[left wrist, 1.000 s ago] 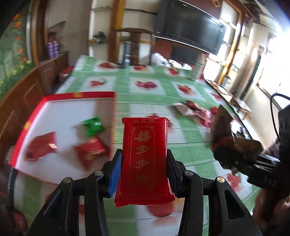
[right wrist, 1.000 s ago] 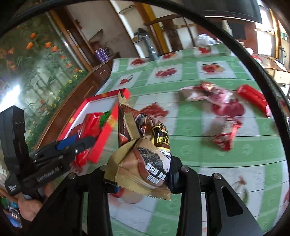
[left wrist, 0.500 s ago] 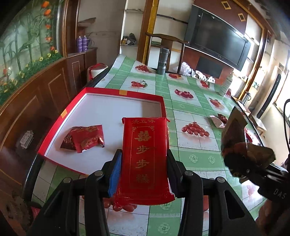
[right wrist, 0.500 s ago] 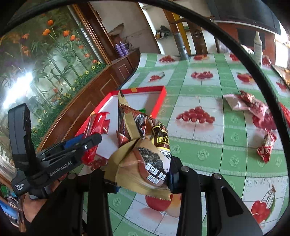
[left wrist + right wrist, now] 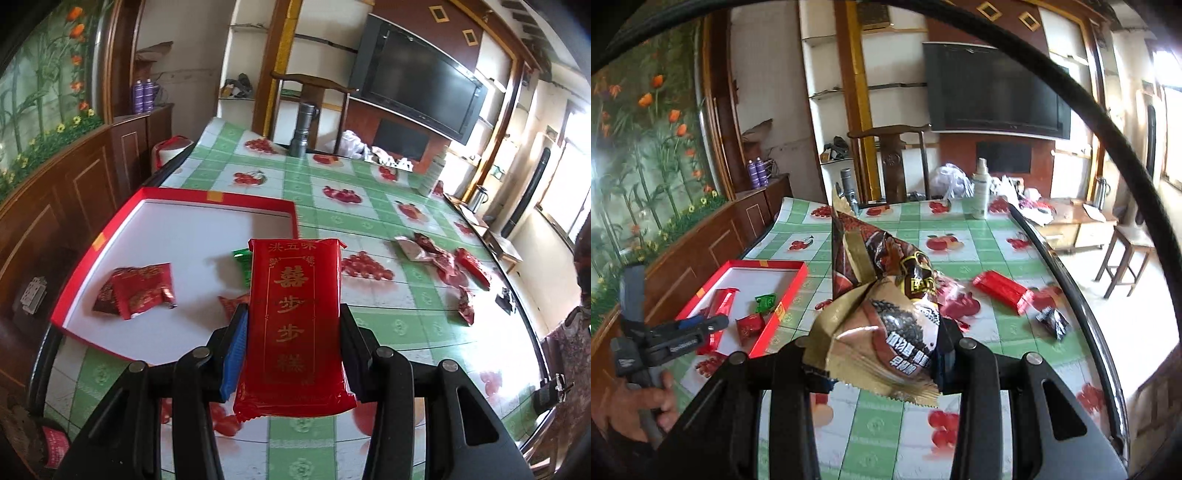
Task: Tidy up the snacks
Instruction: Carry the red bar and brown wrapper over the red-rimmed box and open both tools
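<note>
Inside red tray: red packets, green candy.

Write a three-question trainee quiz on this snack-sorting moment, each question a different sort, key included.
1. True or false: the left gripper is shut on the red packet with gold characters.
2. Multiple choice: the green candy lies (A) in the red-rimmed tray, (B) on the bare tablecloth, (C) in the right gripper.
3. Fill in: the right gripper grips a brown and ____ snack bag.

Key: 1 true; 2 A; 3 gold.
</note>
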Available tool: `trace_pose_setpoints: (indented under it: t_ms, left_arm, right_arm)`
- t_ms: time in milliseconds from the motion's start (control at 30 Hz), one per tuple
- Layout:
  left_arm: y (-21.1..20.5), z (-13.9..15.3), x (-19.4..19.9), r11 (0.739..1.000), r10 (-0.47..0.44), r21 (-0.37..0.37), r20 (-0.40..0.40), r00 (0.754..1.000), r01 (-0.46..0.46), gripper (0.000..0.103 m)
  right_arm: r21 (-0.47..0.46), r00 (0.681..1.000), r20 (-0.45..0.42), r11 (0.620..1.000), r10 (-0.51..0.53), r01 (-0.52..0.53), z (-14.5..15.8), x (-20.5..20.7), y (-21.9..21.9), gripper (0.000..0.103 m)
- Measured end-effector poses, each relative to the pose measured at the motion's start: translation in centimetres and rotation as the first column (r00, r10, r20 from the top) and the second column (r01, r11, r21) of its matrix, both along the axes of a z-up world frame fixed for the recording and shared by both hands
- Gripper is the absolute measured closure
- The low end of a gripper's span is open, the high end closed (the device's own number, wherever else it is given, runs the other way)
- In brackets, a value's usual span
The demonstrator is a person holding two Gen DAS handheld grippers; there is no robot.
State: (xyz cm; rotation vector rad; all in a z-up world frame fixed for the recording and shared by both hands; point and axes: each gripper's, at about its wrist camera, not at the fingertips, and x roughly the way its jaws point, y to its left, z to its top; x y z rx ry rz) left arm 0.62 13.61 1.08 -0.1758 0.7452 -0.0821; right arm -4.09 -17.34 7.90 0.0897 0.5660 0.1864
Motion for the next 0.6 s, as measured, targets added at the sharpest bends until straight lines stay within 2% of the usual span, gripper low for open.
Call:
trace_pose_setpoints:
  t_ms: [100,233,400,600]
  left_arm:
    - [-0.3,-0.1,0.2,1.000,-0.006,-0.002,-0.006,1.000,0.006,0.058]
    - [0.7,0.1,-0.2,1.000,0.020,0.015,-0.009,1.000,-0.020,0.057]
    - [3.4,0.2,-0.3,0.995,0.096,0.034,-0.019,0.995,-0.096,0.058]
    - [6.4,-1.0,1.3,0.984,0.174,0.031,-0.055,0.983,-0.173,0.058]
  right_arm:
    - [0.055,0.998,-0.029,0.997,0.054,-0.052,0.0,0.2,0.4,0.064]
    - [0.131,0.979,-0.076,0.975,0.190,-0.179,-2.2,2.3,4.3,0.064]
    - [0.201,0.922,-0.162,0.927,0.351,-0.318,-5.7,6.6,11.4,0.064]
    - [0.220,0.868,-0.240,0.895,0.435,-0.388,-8.7,11.9,17.2,0.063]
